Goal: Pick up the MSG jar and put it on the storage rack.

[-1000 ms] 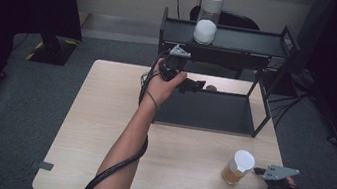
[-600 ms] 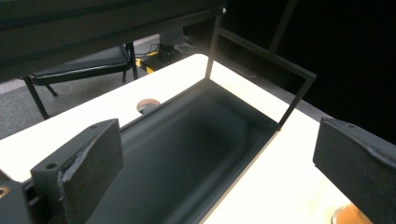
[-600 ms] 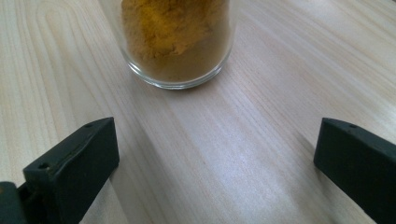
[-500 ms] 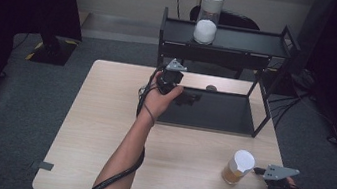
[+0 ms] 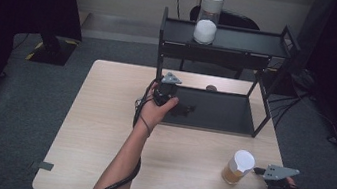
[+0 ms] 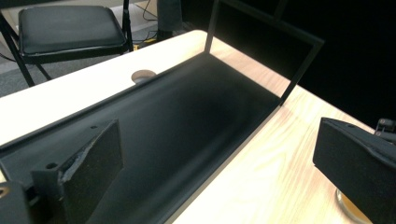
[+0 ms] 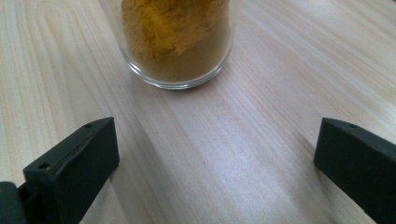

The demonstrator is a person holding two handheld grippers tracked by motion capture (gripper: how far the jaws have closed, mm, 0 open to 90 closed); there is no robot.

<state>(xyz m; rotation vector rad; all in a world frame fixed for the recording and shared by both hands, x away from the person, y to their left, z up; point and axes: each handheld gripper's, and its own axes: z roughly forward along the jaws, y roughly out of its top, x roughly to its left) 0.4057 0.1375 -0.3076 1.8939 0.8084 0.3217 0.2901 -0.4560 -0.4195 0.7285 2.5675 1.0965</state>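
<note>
The left gripper (image 5: 185, 108), fingers wide and empty, has been drawn back from the shelf (image 5: 214, 110), while the jar (image 5: 238, 167) is faced by the open, empty right gripper (image 5: 253, 182).

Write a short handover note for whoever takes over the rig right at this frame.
Left gripper: open, empty, over the rack's lower shelf.
Right gripper: open, empty, aimed at the jar of yellow-brown powder, not touching it.
That jar stands on the table near the front right corner.
Done: a jar of white powder stands on the rack's top shelf.
Left, probably: grip the yellow-brown jar and shelve it.
</note>
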